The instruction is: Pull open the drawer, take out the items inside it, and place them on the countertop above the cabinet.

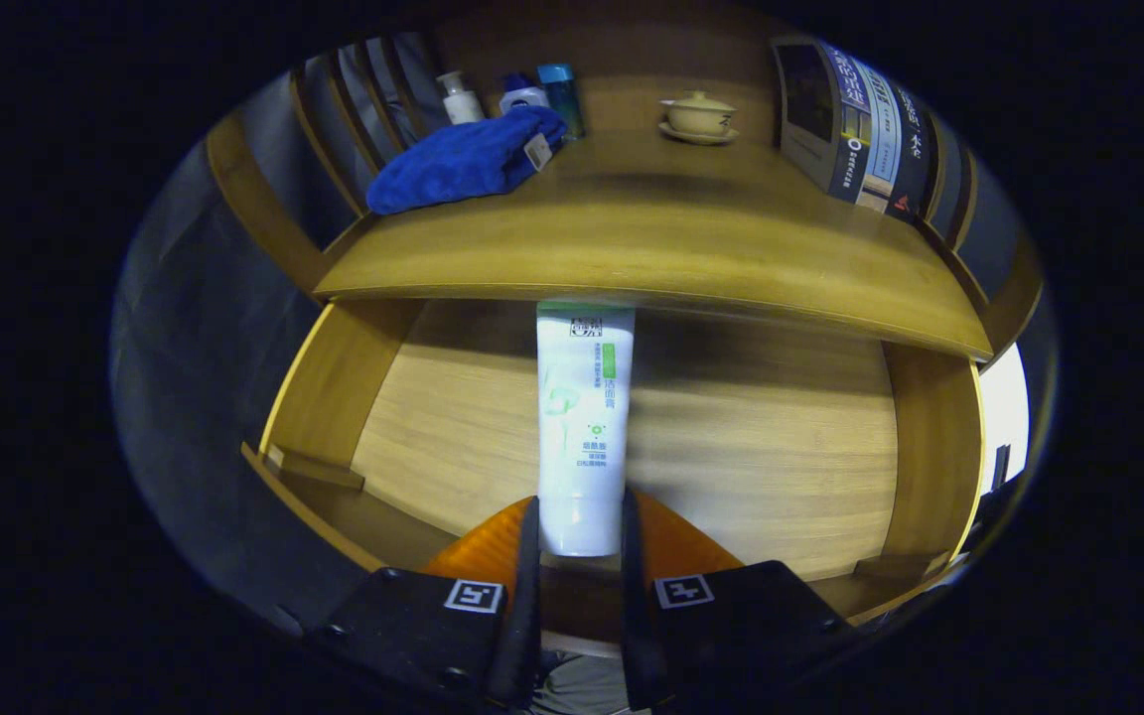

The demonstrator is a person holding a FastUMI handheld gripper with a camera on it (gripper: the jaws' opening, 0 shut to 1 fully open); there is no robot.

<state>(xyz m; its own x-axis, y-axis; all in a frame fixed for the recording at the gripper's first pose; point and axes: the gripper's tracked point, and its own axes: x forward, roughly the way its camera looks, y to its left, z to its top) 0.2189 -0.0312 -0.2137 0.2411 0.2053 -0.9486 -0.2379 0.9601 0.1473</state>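
A white tube with green print (584, 422) stands out ahead of my gripper (579, 526), whose two fingers press on its flat lower end. The tube hangs over the open wooden drawer (751, 447), and its green cap end is hidden behind the front edge of the countertop (632, 238). The drawer's pale floor shows on both sides of the tube with nothing else lying on it. On the countertop beyond lies a folded blue cloth (468, 159).
Behind the cloth stand a white pump bottle (458, 97), a blue-capped bottle (522, 94) and a teal container (562, 97). A lidded tea cup on a saucer (698, 117) sits mid-back. Upright books (855, 129) lean at the right. Wooden slats flank both sides.
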